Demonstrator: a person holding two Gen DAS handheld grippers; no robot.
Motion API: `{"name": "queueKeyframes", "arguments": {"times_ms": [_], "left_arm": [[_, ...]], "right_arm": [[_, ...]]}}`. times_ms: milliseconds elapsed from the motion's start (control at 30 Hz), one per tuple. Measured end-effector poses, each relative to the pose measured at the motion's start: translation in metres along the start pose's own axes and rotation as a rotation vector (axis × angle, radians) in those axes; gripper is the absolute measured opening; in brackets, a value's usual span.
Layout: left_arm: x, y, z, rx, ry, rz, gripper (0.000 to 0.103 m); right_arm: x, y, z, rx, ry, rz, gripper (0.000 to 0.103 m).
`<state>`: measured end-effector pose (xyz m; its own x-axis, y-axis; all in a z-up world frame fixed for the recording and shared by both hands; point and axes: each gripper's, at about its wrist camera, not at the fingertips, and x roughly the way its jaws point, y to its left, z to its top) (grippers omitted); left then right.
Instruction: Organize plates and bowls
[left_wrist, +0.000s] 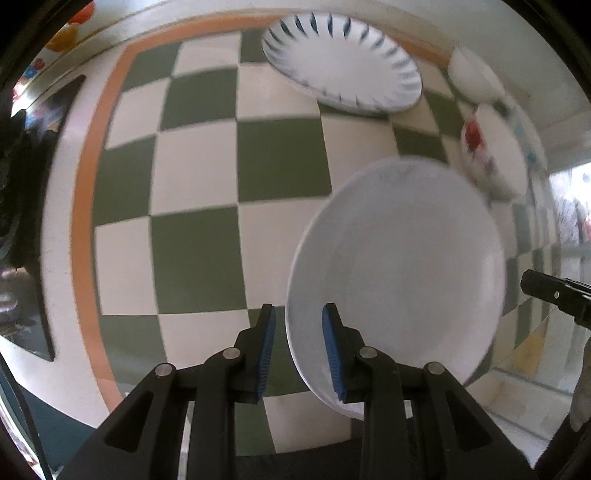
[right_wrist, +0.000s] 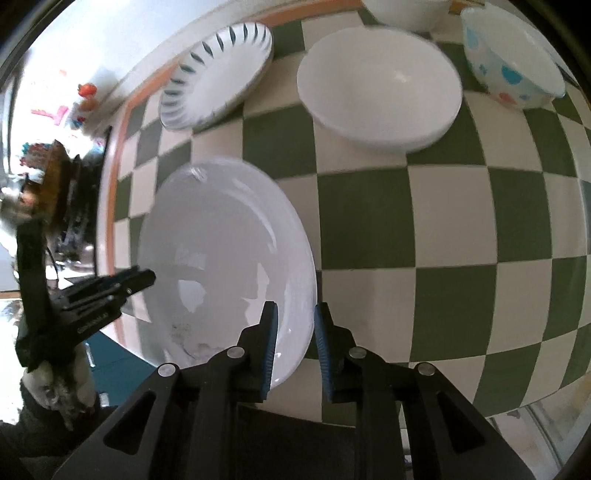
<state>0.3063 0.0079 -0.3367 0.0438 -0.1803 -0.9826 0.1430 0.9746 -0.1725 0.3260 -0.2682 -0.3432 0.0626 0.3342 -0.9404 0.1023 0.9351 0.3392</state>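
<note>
**Mia:** Left wrist view first. What is the left claw (left_wrist: 299, 332) doing?

**Sam:** It is open. One blue pad is off the side of the white plate (left_wrist: 399, 258) and the other pad is over it. The rim sits in the gap, but nothing squeezes it.

**Mia:** Why there?

**Sam:** I think the rim is the only thin bit a claw can pinch. The middle is too wide.

**Mia:** Where is the plate?

**Sam:** Near the front edge of the checked cloth (left_wrist: 199, 258), between the two claws. I cannot tell if it lies flat or is tipped up a bit.

**Mia:** And in the right wrist view?

**Sam:** The left claw is at the far left, by the plate's left edge. Then comes the plate. Then the right claw (right_wrist: 295, 332), at the plate's right rim. It is open too, one pad over the plate and one pad off it.

**Mia:** Why two claws on one plate?

**Sam:** A big smooth plate can slip. One claw on each side may keep it level.

**Mia:** Where should it go?

**Sam:** Maybe onto the blue-striped plate (right_wrist: 218, 74) at the back left. Plates go with plates. The white bowl (right_wrist: 380, 88) and the spotted bowl (right_wrist: 513, 62) sit to the right, well apart from it. Bowls go with bowls.
</note>
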Motion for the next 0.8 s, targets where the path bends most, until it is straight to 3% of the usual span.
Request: {"name": "queueKeyframes", "arguments": {"times_ms": [133, 267, 333, 533, 800], "left_arm": [[-0.035, 0.004, 0.027, -0.047, -0.074, -0.009, 0.027], [-0.045, 0.017, 0.072, -0.085, -0.121, 0.011, 0.027], [-0.042, 0.027, 0.096, -0.11, -0.118, 0.003, 0.027], [-0.008, 0.048, 0.161, -0.187, -0.067, -0.03, 0.027], [0.038, 0.06, 0.203, -0.225, 0.01, -0.06, 0.026]], "right_arm": [[-0.035, 0.009, 0.027, -0.03, -0.076, 0.032, 0.024], [-0.054, 0.025, 0.077, -0.05, -0.126, 0.088, 0.039], [-0.055, 0.029, 0.105, -0.054, -0.147, 0.083, 0.04], [-0.006, 0.032, 0.197, -0.035, -0.089, 0.045, 0.04], [0.068, 0.023, 0.256, -0.018, 0.015, -0.026, 0.04]]}}
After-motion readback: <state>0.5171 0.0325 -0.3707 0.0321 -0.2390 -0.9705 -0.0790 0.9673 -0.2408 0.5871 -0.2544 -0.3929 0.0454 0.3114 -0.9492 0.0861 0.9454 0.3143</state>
